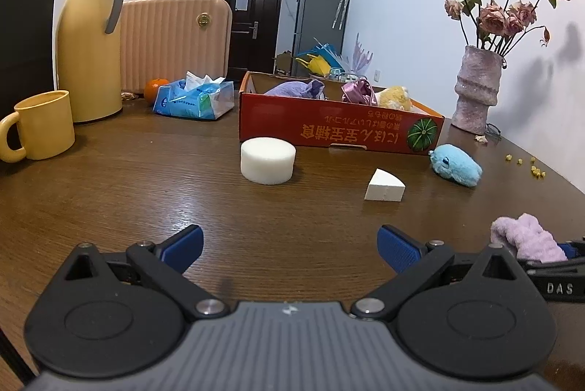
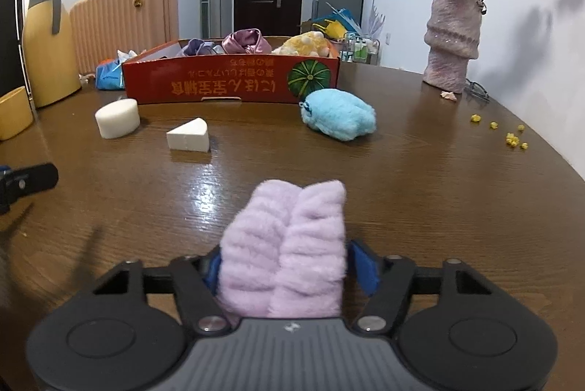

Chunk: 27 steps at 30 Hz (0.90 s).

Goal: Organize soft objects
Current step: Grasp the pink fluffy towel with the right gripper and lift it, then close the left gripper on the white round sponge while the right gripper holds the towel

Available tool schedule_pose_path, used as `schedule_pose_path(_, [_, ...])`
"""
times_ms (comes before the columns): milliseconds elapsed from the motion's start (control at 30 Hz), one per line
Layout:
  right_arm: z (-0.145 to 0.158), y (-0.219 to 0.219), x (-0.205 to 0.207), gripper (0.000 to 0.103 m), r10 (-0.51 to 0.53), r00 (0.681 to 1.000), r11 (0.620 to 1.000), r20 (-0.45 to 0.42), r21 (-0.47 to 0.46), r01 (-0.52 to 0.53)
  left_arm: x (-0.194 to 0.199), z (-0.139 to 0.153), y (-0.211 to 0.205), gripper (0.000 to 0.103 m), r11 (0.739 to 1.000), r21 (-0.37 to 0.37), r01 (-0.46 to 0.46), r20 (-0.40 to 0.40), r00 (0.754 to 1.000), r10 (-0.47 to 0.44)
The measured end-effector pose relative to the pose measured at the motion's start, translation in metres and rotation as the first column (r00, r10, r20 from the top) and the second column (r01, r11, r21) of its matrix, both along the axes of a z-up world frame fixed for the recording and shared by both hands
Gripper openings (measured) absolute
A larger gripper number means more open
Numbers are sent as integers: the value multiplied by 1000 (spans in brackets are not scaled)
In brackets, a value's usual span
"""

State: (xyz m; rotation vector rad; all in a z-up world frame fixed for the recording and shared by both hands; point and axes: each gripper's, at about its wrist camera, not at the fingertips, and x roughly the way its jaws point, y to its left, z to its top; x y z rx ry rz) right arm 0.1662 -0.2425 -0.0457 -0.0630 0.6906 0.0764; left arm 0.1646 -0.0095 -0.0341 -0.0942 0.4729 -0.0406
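Note:
My right gripper [image 2: 289, 266] is shut on a fluffy lilac cloth [image 2: 285, 245], held low over the brown table; the cloth also shows in the left wrist view [image 1: 523, 237]. My left gripper [image 1: 289, 245] is open and empty above the table. Ahead lie a white round sponge [image 1: 268, 160], a white wedge sponge [image 1: 384, 186] and a blue plush toy [image 1: 455, 165]. Behind them stands a red cardboard box [image 1: 329, 129] that holds a purple plush, a shiny pink pouch and a yellow plush [image 1: 395, 98].
A yellow mug [image 1: 40, 126], a yellow thermos jug [image 1: 91, 36], a tissue pack [image 1: 193, 98] and an orange [image 1: 153, 89] stand at the left. A pink vase with dried roses [image 1: 475, 87] stands at the right, with yellow crumbs [image 1: 535, 170] near the table edge.

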Motion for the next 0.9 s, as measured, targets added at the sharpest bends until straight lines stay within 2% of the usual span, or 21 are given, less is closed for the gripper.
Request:
schedule_pose_path(67, [1, 0, 3, 50, 8, 1000, 1000, 0, 3, -8, 0, 0, -1, 103, 1000, 3, 1, -1, 1000, -1])
schedule_pose_path(267, [7, 0, 14, 44, 41, 999, 999, 17, 25, -42, 2, -1, -2, 103, 1000, 9, 2, -16, 1000, -1])
schedule_pose_path(467, [25, -3, 28, 41, 67, 995, 996, 72, 59, -71, 9, 3, -1, 103, 1000, 2, -1, -36, 999, 1])
schedule_pose_path(633, [48, -9, 40, 39, 84, 988, 991, 129, 88, -96, 22, 19, -4, 103, 1000, 9, -20, -13, 1000, 20])
schedule_pose_path(900, [79, -21, 67, 37, 91, 975, 990, 204, 86, -110, 52, 38, -11, 103, 999, 35, -23, 2, 1000, 23])
